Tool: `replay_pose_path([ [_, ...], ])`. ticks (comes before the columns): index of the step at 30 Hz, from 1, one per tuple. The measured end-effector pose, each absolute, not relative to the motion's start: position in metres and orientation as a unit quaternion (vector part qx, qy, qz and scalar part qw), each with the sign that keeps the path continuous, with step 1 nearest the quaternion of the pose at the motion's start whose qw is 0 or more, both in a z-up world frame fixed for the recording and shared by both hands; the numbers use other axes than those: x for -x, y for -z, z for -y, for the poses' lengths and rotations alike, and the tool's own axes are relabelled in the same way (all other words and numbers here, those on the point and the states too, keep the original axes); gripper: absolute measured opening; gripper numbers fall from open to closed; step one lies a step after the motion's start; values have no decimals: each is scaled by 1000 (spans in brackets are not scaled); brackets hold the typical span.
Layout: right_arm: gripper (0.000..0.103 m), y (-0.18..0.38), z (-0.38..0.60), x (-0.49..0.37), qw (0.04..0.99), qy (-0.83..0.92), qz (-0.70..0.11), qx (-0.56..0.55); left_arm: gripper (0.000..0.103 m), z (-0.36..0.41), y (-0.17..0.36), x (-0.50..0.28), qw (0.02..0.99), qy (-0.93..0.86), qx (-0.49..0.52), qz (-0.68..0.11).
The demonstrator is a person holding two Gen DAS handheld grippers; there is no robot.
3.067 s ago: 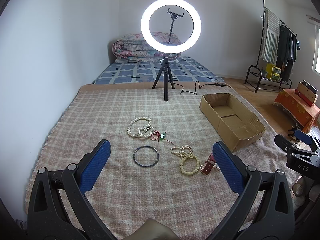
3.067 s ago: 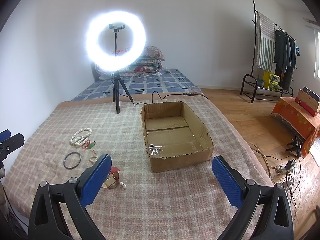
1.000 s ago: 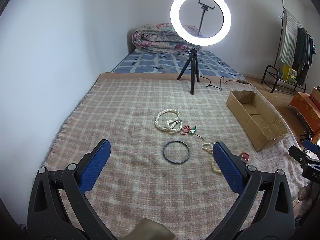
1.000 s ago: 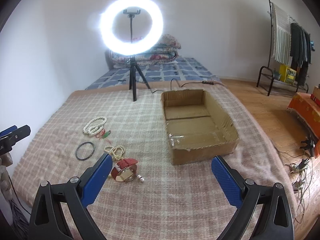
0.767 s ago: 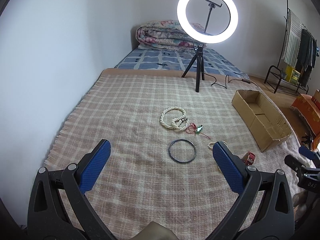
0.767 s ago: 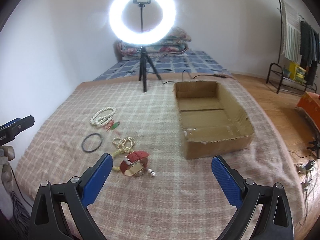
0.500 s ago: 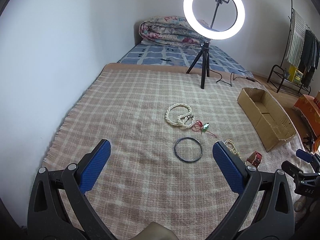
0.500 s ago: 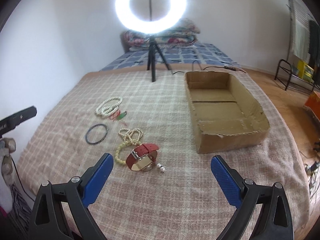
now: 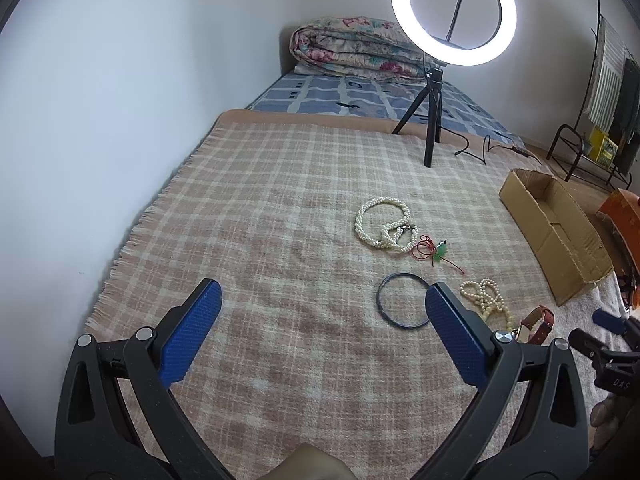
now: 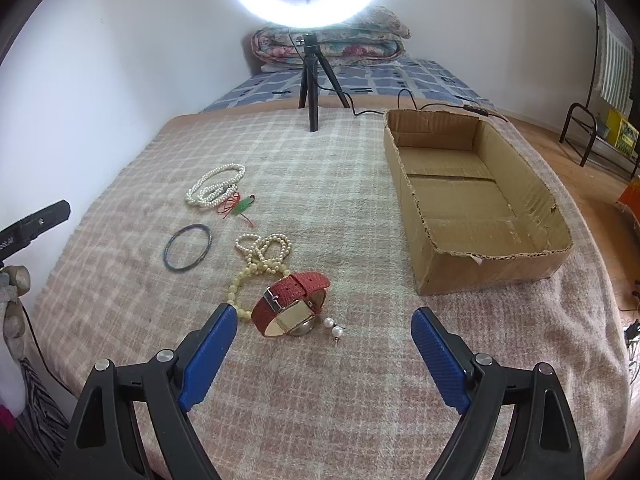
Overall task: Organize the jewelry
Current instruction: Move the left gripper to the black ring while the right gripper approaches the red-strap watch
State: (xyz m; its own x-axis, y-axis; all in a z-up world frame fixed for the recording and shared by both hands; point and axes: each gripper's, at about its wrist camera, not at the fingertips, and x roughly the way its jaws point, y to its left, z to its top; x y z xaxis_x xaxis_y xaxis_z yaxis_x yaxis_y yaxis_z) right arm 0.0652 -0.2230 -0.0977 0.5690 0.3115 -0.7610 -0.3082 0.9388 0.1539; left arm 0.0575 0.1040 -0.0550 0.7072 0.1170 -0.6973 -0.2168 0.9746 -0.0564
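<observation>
Both grippers are hovering over the plaid blanket, nothing held. Left gripper is sitting with its jaws spread wide, only bare blanket between them; the dark bangle is lying just beyond its right finger. Right gripper is also released, jaws have just been narrowing a little, nothing between the pads. The red-strap watch is resting on its side just beyond the right gripper's left finger, with two small pearl earrings touching or nearly touching its right side. A cream bead strand is lying just behind the watch, bangle left of that, then a white pearl necklace and a small red-and-green charm farther off. The cardboard box is sitting open at far right, well apart from the jewelry. A ring light on a tripod is standing at the blanket's far edge.
</observation>
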Motion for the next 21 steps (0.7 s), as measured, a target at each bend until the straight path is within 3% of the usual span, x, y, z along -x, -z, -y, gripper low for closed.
replay_pose_path([
  [3,72,106,220,-66,878,-184,-443,8,103,-113,54,-69,918,-72,77,-383],
  [9,72,115,220,-57,878,-195,-437,14,101,-132,51,-91,919,-70,64,-383],
  [11,72,115,220,-54,881,-198,-429,19,86,-136,57,-98,911,-59,75,-400],
  [14,72,117,219,-51,879,-216,-424,6,71,-138,74,-111,895,-37,98,-433],
  [19,72,118,212,-53,875,-246,-417,6,53,-132,98,-122,869,-2,128,-478],
  [21,67,119,208,-57,870,-257,-419,14,52,-129,105,-125,861,12,138,-490],
])
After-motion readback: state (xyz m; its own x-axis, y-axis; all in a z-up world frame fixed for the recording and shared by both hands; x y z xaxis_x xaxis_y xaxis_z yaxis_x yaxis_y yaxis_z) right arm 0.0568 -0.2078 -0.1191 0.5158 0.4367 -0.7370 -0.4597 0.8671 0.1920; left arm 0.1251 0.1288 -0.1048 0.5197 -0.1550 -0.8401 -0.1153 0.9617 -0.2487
